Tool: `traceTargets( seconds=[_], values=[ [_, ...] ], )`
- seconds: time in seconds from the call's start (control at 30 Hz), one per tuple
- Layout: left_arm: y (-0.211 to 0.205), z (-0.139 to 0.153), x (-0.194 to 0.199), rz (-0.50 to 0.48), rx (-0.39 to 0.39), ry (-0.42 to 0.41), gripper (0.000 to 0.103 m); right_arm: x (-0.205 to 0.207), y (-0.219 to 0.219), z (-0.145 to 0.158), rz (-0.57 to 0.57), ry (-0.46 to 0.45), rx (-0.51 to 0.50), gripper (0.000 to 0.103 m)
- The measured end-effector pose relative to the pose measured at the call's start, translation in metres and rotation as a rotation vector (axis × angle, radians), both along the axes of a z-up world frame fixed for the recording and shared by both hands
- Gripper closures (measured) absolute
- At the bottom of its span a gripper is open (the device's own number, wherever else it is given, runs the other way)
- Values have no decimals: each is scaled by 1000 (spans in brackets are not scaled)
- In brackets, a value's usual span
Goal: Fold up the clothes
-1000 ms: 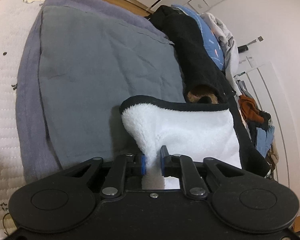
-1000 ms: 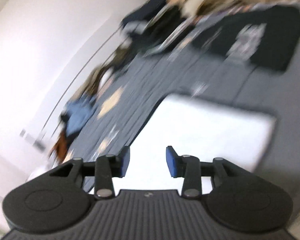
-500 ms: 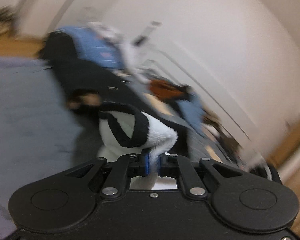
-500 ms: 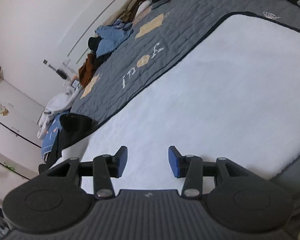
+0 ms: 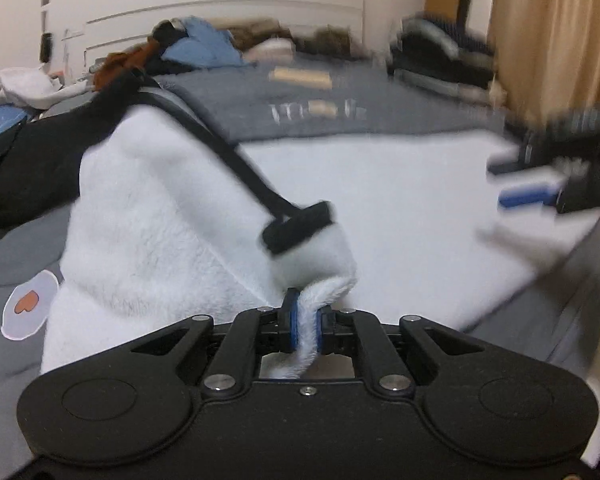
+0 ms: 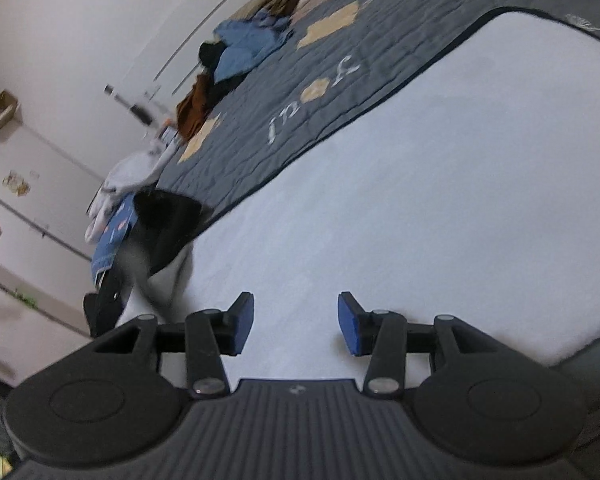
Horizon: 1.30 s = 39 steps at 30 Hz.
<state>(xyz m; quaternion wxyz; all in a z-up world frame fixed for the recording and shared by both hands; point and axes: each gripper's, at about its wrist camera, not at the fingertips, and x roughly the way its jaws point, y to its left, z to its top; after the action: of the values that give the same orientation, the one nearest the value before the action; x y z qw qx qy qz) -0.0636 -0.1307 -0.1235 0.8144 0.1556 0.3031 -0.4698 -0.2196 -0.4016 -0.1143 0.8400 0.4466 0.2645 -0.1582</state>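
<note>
While the left gripper (image 5: 305, 326) pinches a corner of the white fleece (image 5: 172, 240) between its blue pads, its jaws are almost fully together, with only the thickness of the pile between them. From that pinch the fleece rises and bunches to the left, its black trim (image 5: 236, 168) running up and away across the lifted fold, and a short black band lying crosswise just above the pads. Beyond the raised corner, the rest of the fleece lies flat and wide on the grey quilt (image 5: 332, 120).

The right gripper (image 6: 296, 322) hangs over the flat part of the fleece (image 6: 400, 208) with its 2 blue pads well apart and nothing between them; whether they touch the pile below cannot be told. In the left view it shows blurred at the right edge (image 5: 540, 188), above the far side of the white spread.

On the quilt (image 6: 260, 148) beside the fleece are tan patches and pale lettering. Along the far edge of the bed lies a heap of clothes (image 6: 240, 60), blue, rust and black, with white ones (image 6: 124, 184) nearer the wall. A curtain (image 5: 552, 32) hangs at the right of the left view.
</note>
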Motion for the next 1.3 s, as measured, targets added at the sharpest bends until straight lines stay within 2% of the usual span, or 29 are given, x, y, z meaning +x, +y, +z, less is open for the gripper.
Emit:
traceTargets(
  seconds=[0.03,0.13,0.2,0.27,0.3,0.43,0.57,0.7,0.83,0.97,1.13,1.3],
  values=[
    [-1,-1,0,-14,12,-11,93,2,2,0,15,4,-1,57],
    [-3,5,-1,-50,22,-15,78,9,9,1,59,10,-17,57],
    [1,11,-2,-75,1,9,70,13,13,2,83,11,-27,57],
    [0,16,-9,-100,-11,8,55,16,17,3,103,7,-37,56],
    [0,19,-14,-117,-11,-1,53,19,20,3,111,5,-43,56],
    [10,30,-16,-153,-30,-17,51,26,32,10,155,-27,-71,55],
    [23,42,-8,-105,-66,-35,47,37,48,19,209,-85,-86,55],
    [34,46,4,-30,-54,-56,45,50,73,27,276,-121,-134,50],
    [46,50,25,45,-69,-50,43,63,97,20,318,-108,-133,44],
    [61,54,43,153,-103,-14,42,78,117,12,338,-37,-175,42],
    [67,53,48,172,-88,-9,41,87,136,7,352,-38,-208,40],
    [74,53,48,169,-90,-9,41,98,139,-3,287,1,-267,39]
  ],
)
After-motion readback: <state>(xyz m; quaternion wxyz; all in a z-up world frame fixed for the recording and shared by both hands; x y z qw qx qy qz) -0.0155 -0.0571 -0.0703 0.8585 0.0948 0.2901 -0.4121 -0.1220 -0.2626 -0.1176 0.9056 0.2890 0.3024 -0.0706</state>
